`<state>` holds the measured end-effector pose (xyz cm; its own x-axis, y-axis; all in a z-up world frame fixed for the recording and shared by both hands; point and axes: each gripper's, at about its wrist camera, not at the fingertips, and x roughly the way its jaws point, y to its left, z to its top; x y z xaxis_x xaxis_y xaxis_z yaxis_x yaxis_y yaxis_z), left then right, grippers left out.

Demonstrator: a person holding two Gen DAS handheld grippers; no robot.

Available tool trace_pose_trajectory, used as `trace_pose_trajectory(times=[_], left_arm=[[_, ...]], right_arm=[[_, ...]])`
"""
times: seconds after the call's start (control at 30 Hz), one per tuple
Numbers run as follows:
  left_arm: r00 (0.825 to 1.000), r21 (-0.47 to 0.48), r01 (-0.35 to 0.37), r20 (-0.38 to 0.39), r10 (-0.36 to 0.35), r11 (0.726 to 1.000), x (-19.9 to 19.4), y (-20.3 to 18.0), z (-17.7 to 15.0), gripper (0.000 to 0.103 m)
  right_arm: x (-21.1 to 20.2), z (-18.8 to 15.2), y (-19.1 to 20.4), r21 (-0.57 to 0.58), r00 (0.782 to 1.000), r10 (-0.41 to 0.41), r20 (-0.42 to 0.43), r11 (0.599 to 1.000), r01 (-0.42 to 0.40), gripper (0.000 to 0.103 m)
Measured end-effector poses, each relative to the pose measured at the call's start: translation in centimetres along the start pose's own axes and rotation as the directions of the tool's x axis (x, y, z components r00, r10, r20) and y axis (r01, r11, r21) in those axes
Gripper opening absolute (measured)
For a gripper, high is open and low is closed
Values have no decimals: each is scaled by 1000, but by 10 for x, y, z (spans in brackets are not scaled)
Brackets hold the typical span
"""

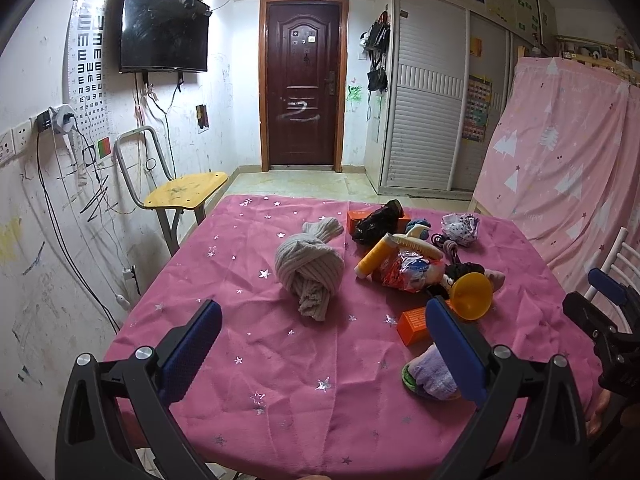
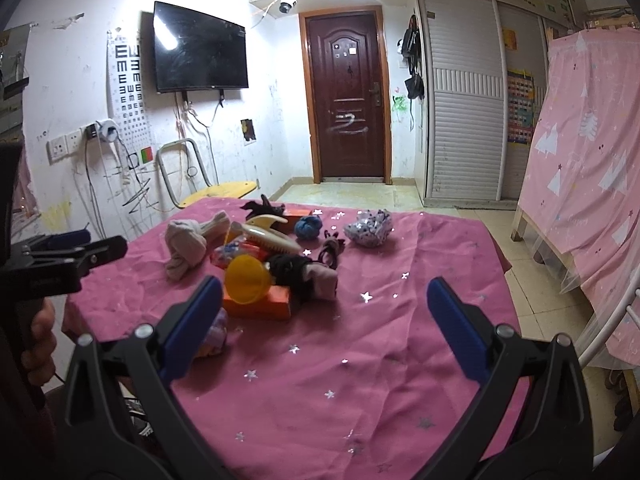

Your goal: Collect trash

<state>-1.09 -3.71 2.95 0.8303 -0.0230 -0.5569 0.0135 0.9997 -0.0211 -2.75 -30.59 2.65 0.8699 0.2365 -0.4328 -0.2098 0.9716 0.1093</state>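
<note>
1. Looking along the left gripper, its blue pads stood wide apart and held nothing, hovering above the near part of the pink tablecloth. The clutter lay ahead and to the right: a knotted grey sock almost straight ahead, then a crinkled snack wrapper with a black plastic bag behind it. A yellow funnel and an orange box sat just beside the right finger's tip. A purple bundle lay partly behind that finger.

2. From the right wrist, the right gripper was likewise spread wide and empty. Here the pile lay ahead and to the left, with the funnel resting on the orange box just beyond the left finger's tip. The wrapper showed only partly behind the funnel. A crumpled patterned wad sat apart, farther back and slightly right.

3. The wrapper's long axis seemed to run roughly across both views. The pile sat between the two grippers, and neither was plainly nearer it. No trash container appeared in either view.
</note>
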Motion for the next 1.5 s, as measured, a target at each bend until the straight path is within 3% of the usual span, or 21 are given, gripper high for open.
trace_pose_trajectory(times=[1.5], left_arm=[[1000, 14, -16, 18, 16, 1000, 0, 0, -3, 94]], right_arm=[[2, -3, -4, -14, 1000, -13, -4, 1000, 13, 98]])
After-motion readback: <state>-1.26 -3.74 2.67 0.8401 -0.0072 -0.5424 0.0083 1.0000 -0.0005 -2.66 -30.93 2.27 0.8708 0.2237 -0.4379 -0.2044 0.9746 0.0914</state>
